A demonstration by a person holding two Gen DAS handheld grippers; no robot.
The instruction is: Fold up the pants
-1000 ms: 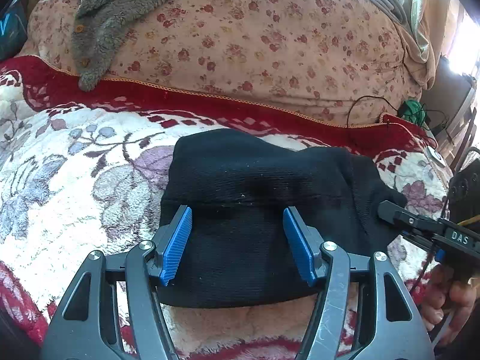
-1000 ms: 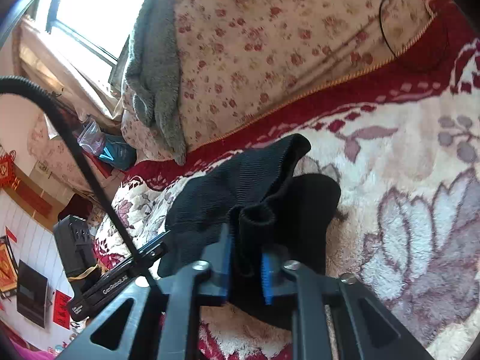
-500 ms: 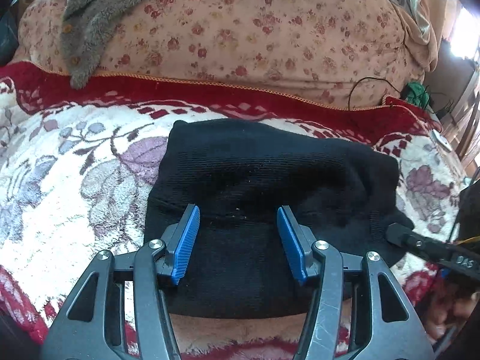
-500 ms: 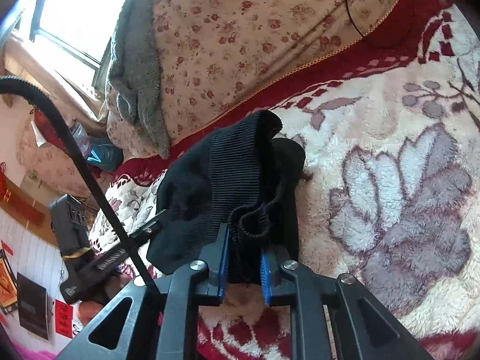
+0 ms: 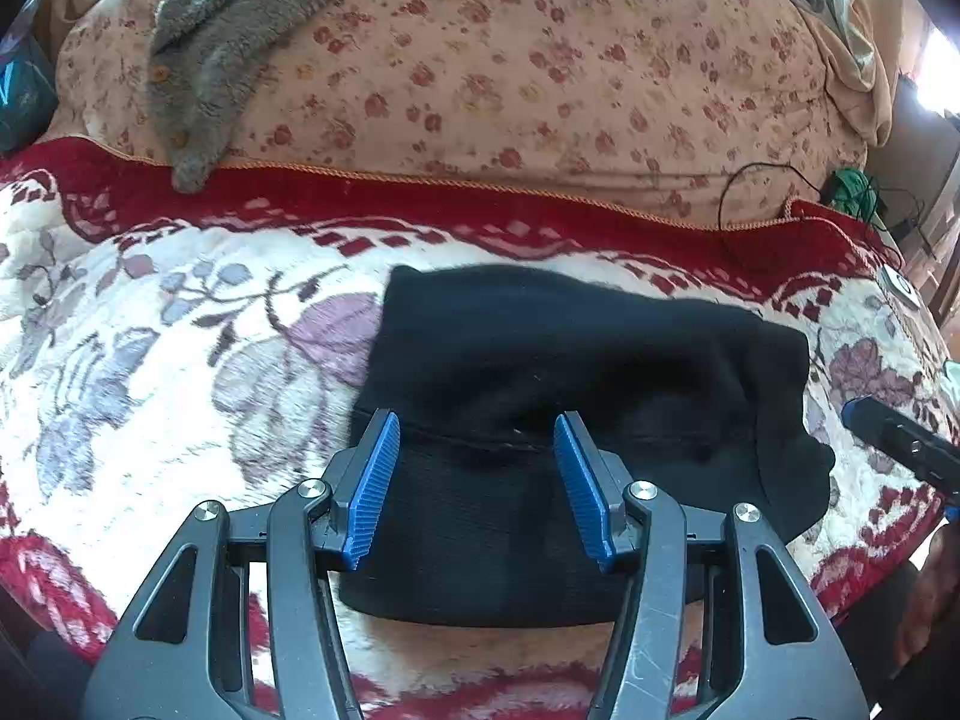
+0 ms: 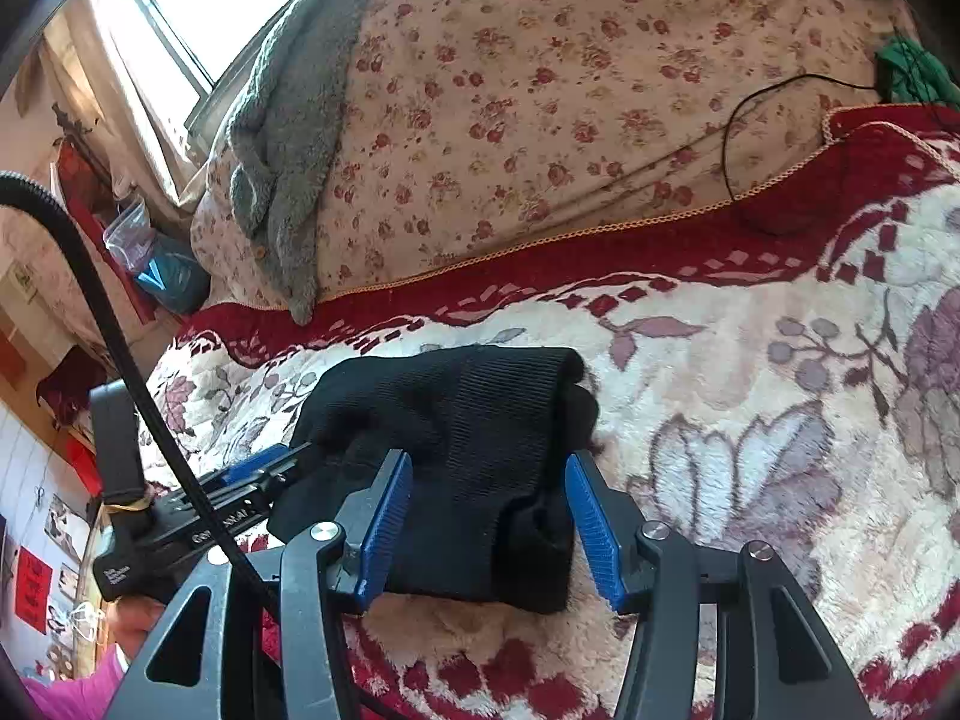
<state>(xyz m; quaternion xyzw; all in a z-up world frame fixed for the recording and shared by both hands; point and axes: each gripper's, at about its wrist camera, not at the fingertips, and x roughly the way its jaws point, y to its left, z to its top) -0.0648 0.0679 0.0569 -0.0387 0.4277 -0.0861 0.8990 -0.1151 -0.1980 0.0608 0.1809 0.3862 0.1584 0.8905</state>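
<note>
Floral blanket; black folded pants, unlabelled.

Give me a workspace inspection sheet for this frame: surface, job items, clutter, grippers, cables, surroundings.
Surface: plush floral blanket, cream and red, soft and uneven.
Job's things: black pants folded into a compact bundle, lying on the blanket; one ribbed layer stands loose on top in the right wrist view.
Clutter: grey fleece garment draped over the floral quilt; green item at the far right.
Grippers: left gripper open over the bundle; right gripper opening, pads clear of the cloth between them.
Cables: thin black cable looped on the quilt; black hose beside the right gripper.
Surroundings: bright window, curtain, wall decorations.
</note>
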